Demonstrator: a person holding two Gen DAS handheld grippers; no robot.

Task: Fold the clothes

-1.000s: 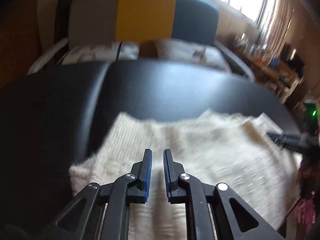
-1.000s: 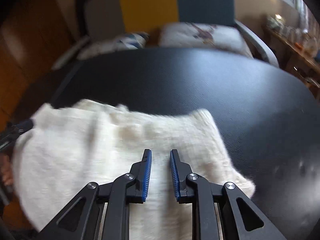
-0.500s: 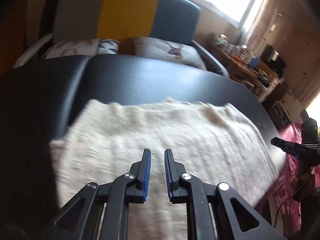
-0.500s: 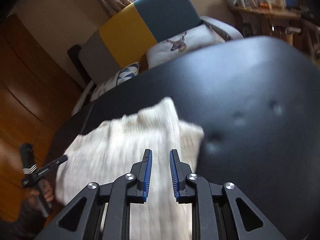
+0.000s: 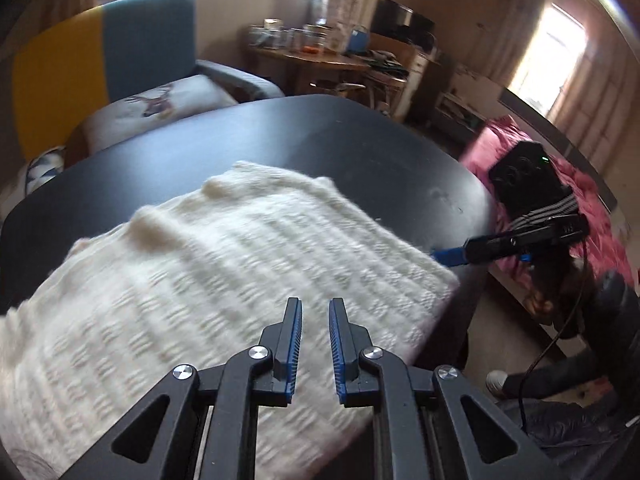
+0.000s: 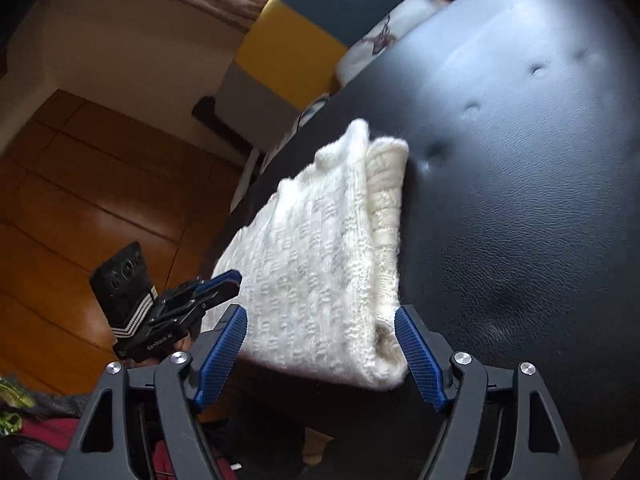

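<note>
A folded cream knitted sweater (image 5: 208,280) lies on the black leather table (image 5: 360,148). It also shows in the right wrist view (image 6: 328,256), near the table's edge. My left gripper (image 5: 314,320) hovers over the sweater's near side, its jaws a narrow gap apart and empty. In the right wrist view it (image 6: 218,286) sits at the sweater's left edge. My right gripper (image 6: 320,344) is wide open, its fingers either side of the sweater's near end. In the left wrist view it (image 5: 452,256) is at the sweater's right corner.
A yellow, grey and teal armchair (image 5: 120,56) with a deer cushion (image 5: 160,100) stands behind the table. A cluttered wooden desk (image 5: 328,60) and a pink bed (image 5: 560,184) are to the right. Wooden panels (image 6: 80,200) are on the left in the right wrist view.
Both grippers have swung outwards and pulled back towards the table's edge. My right gripper has opened wide. The left jaws stay narrowly apart. The sweater lies folded.
</note>
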